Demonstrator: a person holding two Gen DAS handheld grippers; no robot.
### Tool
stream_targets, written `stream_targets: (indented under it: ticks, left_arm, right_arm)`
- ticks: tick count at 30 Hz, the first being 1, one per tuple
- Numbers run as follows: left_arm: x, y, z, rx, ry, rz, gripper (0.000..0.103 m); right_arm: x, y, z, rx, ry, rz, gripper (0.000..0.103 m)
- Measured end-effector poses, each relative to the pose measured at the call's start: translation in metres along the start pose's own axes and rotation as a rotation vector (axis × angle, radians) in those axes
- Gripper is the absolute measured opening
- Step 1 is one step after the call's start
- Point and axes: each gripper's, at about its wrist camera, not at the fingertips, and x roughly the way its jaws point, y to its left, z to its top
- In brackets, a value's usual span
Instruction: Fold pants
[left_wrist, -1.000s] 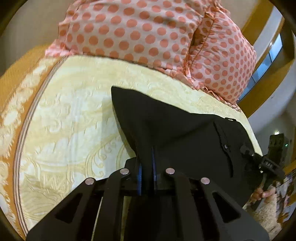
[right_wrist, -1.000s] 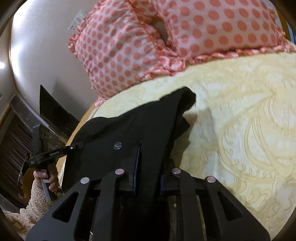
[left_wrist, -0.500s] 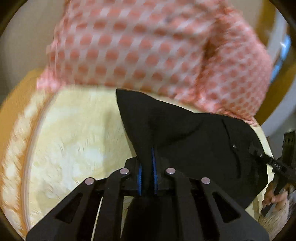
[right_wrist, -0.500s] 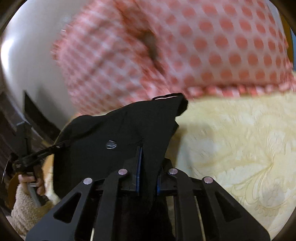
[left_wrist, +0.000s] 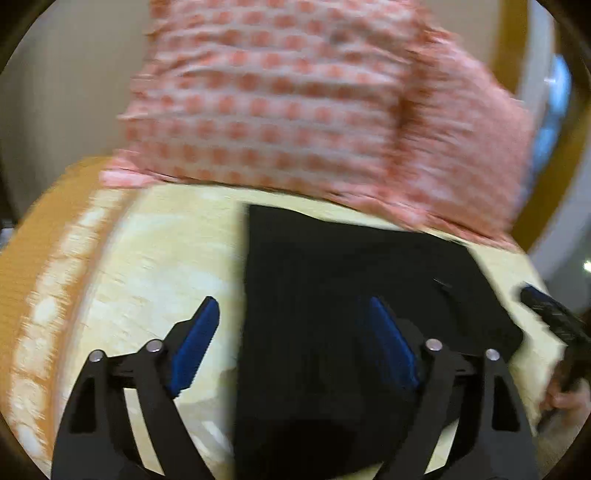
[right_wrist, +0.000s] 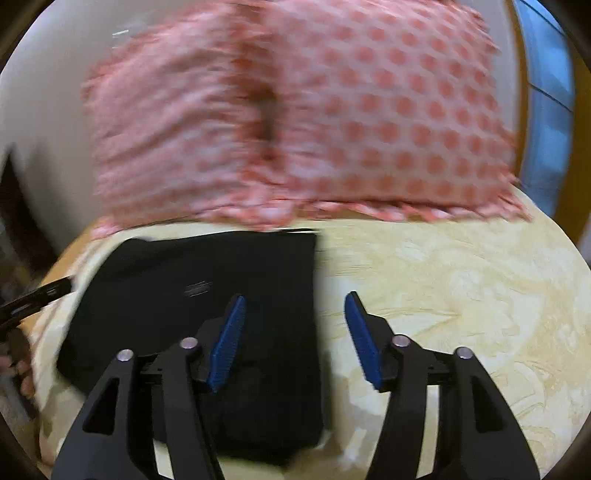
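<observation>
Now both spread-open hand-held grippers, left (left_wrist: 291, 347) and right (right_wrist: 295, 339), hover over the flat black pants (right_wrist: 207, 295).

Black pants (left_wrist: 332, 280); pink polka-dot pillows (right_wrist: 388, 110); yellow bedspread (right_wrist: 461, 295).

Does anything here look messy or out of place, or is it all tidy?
Nothing stands out. The black pants lie as a flat folded rectangle on the yellow bedspread, just below the pink dotted pillows. Both the left gripper and right gripper have their jaws open, holding nothing. The pictures are blurred.
</observation>
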Motion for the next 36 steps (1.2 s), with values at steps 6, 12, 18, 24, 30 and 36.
stream_targets:
  ticks: [6, 12, 18, 24, 30, 36]
  left_arm:
    - [0.030, -0.033, -0.030, 0.081, 0.155, -0.070, 0.084]
    - [0.045, -0.040, -0.036, 0.114, 0.159, -0.033, 0.092]
    - [-0.005, -0.016, -0.049, 0.032, 0.062, 0.036, 0.099]
    - [-0.050, -0.002, -0.095, 0.047, 0.012, 0.155, 0.100]
    - [-0.061, -0.013, -0.132, 0.056, 0.017, 0.118, 0.100]
    - [-0.057, -0.021, -0.145, 0.088, 0.022, 0.153, 0.100]
  right_arm:
    - [0.029, 0.039, -0.024, -0.135, 0.170, 0.010, 0.064]
    - [0.038, 0.042, -0.033, -0.101, 0.187, -0.012, 0.073]
    - [-0.004, 0.018, -0.038, 0.085, 0.062, -0.112, 0.094]
    - [-0.026, 0.030, -0.075, 0.088, 0.064, -0.094, 0.095]
    - [-0.033, 0.069, -0.108, -0.008, 0.054, -0.103, 0.098]
    - [-0.034, 0.079, -0.120, -0.007, 0.055, -0.123, 0.098]
